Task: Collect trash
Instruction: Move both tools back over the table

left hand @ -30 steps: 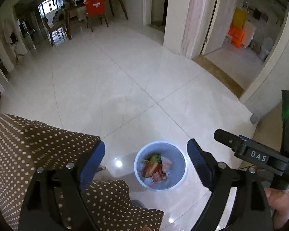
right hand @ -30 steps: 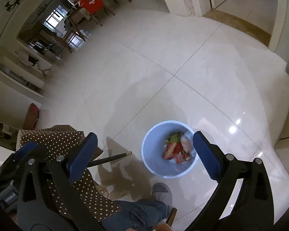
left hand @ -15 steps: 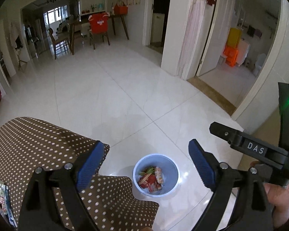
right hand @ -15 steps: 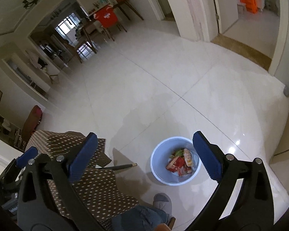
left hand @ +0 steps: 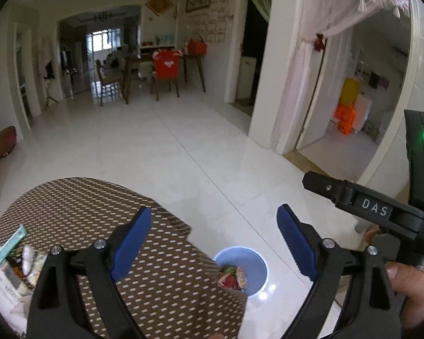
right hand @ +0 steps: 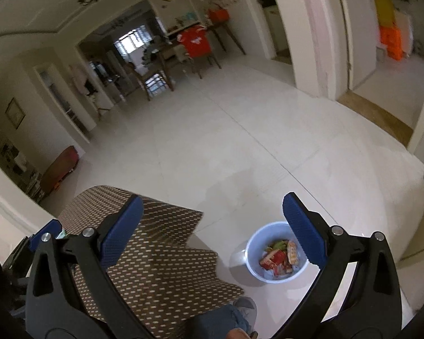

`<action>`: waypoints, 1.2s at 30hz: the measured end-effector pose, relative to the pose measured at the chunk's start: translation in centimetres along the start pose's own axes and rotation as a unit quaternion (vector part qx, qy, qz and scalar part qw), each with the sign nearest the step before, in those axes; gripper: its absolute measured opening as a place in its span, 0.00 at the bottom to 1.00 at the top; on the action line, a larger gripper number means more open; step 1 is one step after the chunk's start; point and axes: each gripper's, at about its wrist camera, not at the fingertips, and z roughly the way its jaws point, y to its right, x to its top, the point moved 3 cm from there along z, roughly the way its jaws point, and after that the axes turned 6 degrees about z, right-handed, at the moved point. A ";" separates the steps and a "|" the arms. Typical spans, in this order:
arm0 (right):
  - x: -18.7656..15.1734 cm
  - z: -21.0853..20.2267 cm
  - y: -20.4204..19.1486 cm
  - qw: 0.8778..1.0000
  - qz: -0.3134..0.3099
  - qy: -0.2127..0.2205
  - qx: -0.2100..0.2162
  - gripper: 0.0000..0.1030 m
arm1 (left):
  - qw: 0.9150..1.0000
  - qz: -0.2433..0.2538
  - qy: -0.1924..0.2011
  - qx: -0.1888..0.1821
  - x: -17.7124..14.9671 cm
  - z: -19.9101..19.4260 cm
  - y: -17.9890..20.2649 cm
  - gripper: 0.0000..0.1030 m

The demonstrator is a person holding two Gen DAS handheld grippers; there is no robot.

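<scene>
A light blue bin (left hand: 254,262) (right hand: 257,248) stands on the white floor beside the table, with red and green wrappers (right hand: 278,255) inside. My left gripper (left hand: 212,240) is open and empty, high above the table's edge and the bin. My right gripper (right hand: 212,231) is open and empty too, above the table edge with the bin under its right finger. Several wrappers and packets (left hand: 11,265) lie on the brown dotted tablecloth (left hand: 79,206) at the far left of the left wrist view.
The right gripper's body (left hand: 381,212) shows at the right of the left wrist view. My leg and grey shoe (right hand: 240,313) are beside the bin. Dining chairs (left hand: 166,73) stand far back. A doorway (left hand: 353,118) opens at right.
Both grippers have risen and tilted up, away from the bin. The table and the trash on its left side have come into the left wrist view.
</scene>
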 end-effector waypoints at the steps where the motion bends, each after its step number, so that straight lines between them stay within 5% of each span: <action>1: -0.2 -0.1 -0.7 1.000 -0.004 0.000 0.004 0.94 | 1.000 -0.004 0.005 0.004 -0.1 -0.8 -0.6 0.86; 20: -5.2 0.4 -15.7 0.989 -0.122 -0.022 0.080 0.94 | 0.989 -0.089 0.062 0.104 -5.5 -12.2 -13.4 0.87; 28: -10.4 4.0 -20.8 0.976 -0.178 -0.077 0.096 0.94 | 0.975 -0.145 0.049 0.164 -11.5 -15.7 -20.2 0.87; 36: -17.1 8.3 -25.7 0.959 -0.230 -0.132 0.099 0.94 | 0.951 -0.195 0.001 0.241 -19.8 -17.7 -27.4 0.87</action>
